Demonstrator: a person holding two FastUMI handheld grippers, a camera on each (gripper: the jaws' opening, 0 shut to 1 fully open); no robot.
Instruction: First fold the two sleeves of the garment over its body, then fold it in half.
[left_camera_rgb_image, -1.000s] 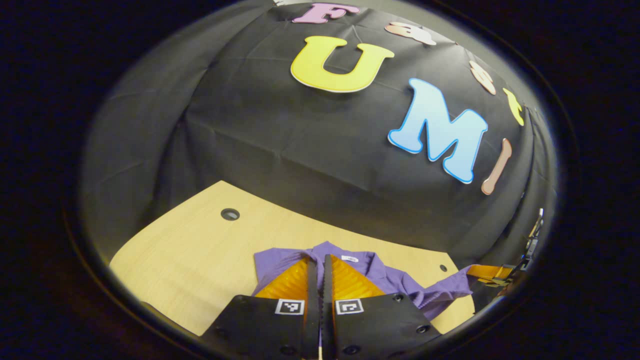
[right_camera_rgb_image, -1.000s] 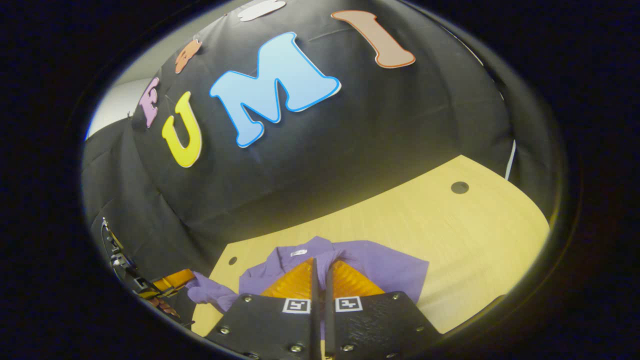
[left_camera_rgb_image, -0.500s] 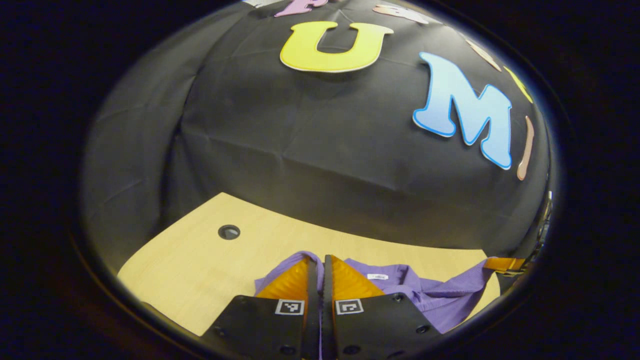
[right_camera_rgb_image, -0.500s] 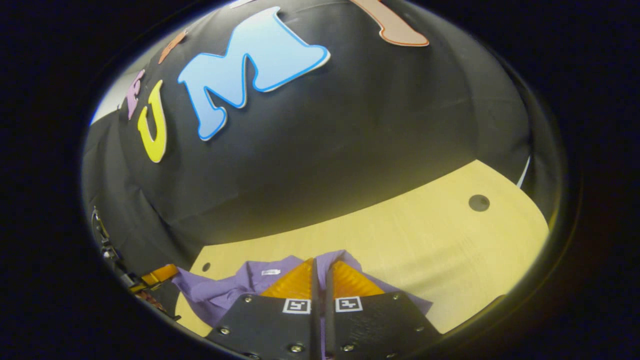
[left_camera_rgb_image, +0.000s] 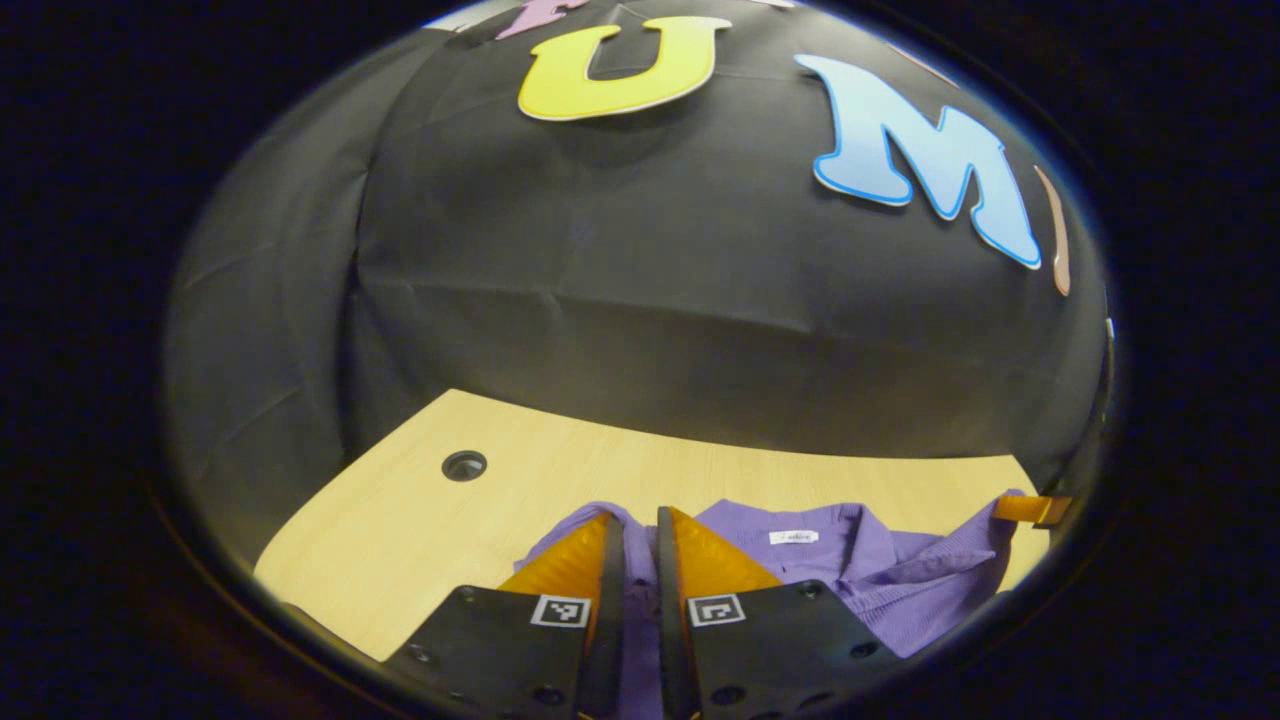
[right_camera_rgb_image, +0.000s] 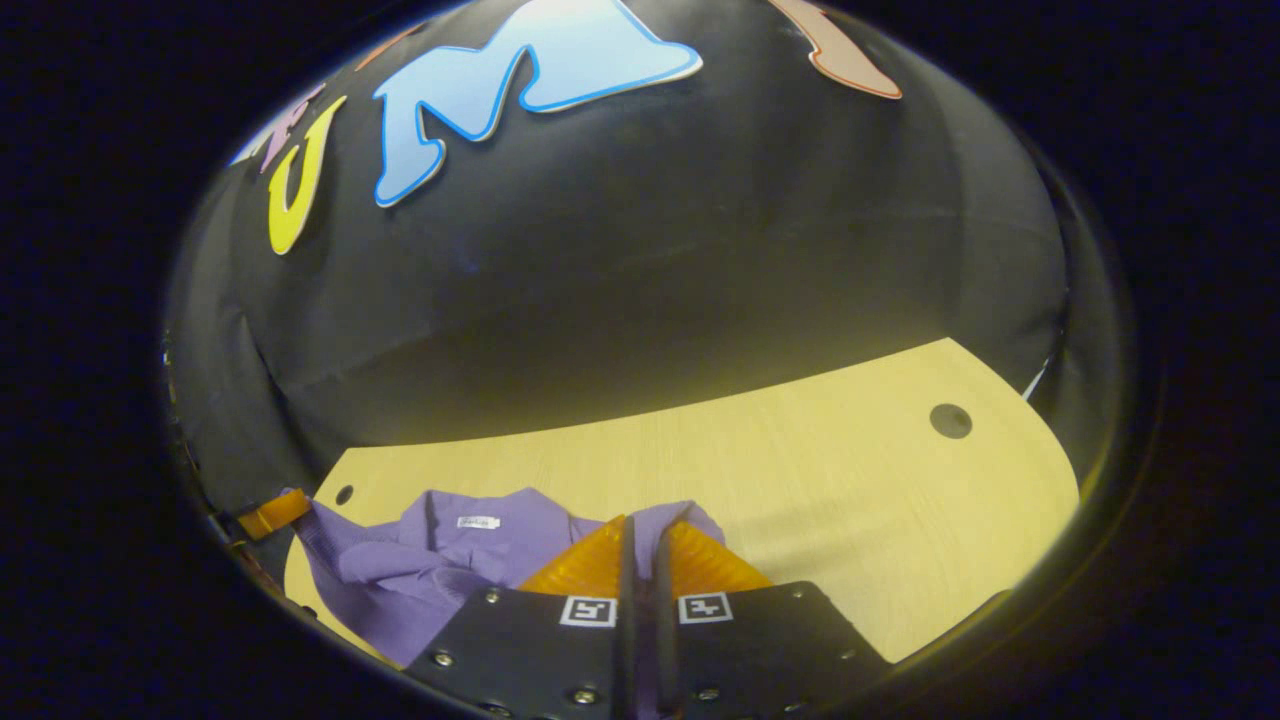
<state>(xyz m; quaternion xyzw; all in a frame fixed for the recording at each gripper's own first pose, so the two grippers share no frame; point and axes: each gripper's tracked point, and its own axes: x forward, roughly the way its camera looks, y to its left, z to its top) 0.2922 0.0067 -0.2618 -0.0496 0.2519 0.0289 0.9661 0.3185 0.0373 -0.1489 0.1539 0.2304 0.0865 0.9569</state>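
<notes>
With purple cloth pinched between the fingers of each pair, both tongs are closed on the garment (left_camera_rgb_image: 880, 580): left tongs (left_camera_rgb_image: 640, 545) and right tongs (right_camera_rgb_image: 643, 550) each grip an edge. The garment lies on the desk (left_camera_rgb_image: 400, 520), bunched just ahead of and between the two tongs, collar label facing up. Judgement: thin woven fabric, light, limp, prone to sagging and wrinkling between grips; it carries no shape of its own. Best held at hem corners or sleeve ends, keeping the span taut while laying it flat.
</notes>
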